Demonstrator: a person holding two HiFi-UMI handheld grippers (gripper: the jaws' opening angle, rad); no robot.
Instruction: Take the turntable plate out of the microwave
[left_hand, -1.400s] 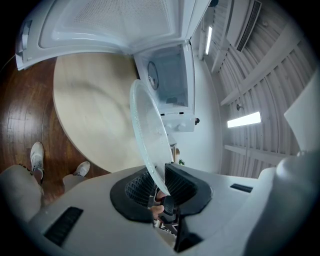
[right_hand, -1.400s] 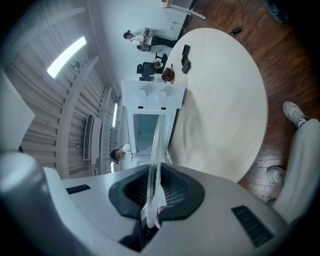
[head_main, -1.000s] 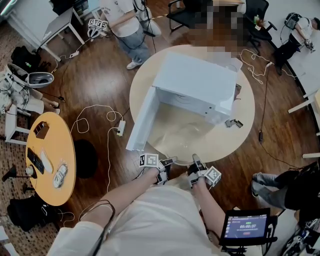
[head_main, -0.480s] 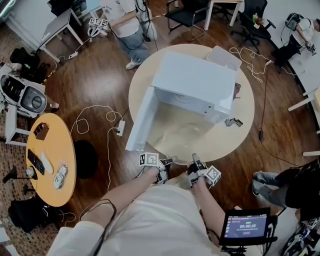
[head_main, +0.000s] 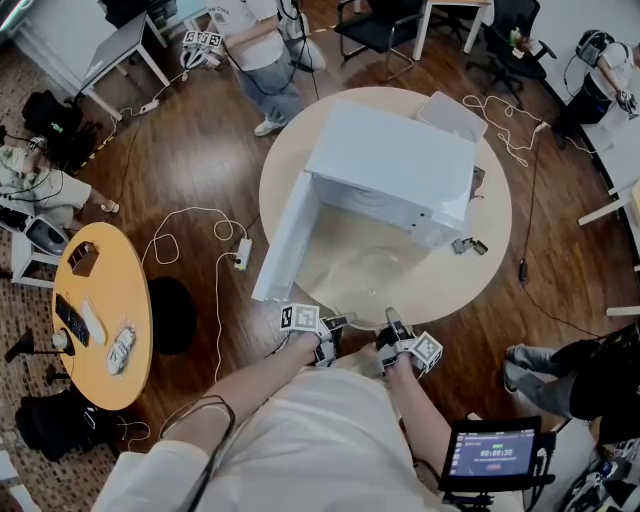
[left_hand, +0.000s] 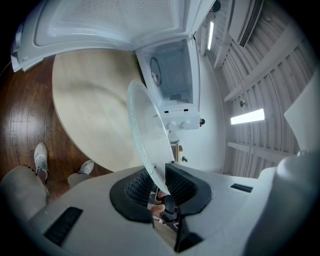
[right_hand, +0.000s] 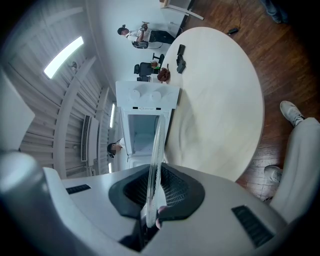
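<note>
Left tongs (left_hand: 159, 181), right tongs (right_hand: 154, 192) on plate (left_hand: 145, 130)

open door (head_main: 287, 238) walls left, table (head_main: 445, 278) right — free

Plate (left_hand: 146, 127) edge hidden in left tongs (left_hand: 160, 184)

head view: steeply down | gripper views: near-level (close) | shared: microwave (head_main: 390, 165)
</note>
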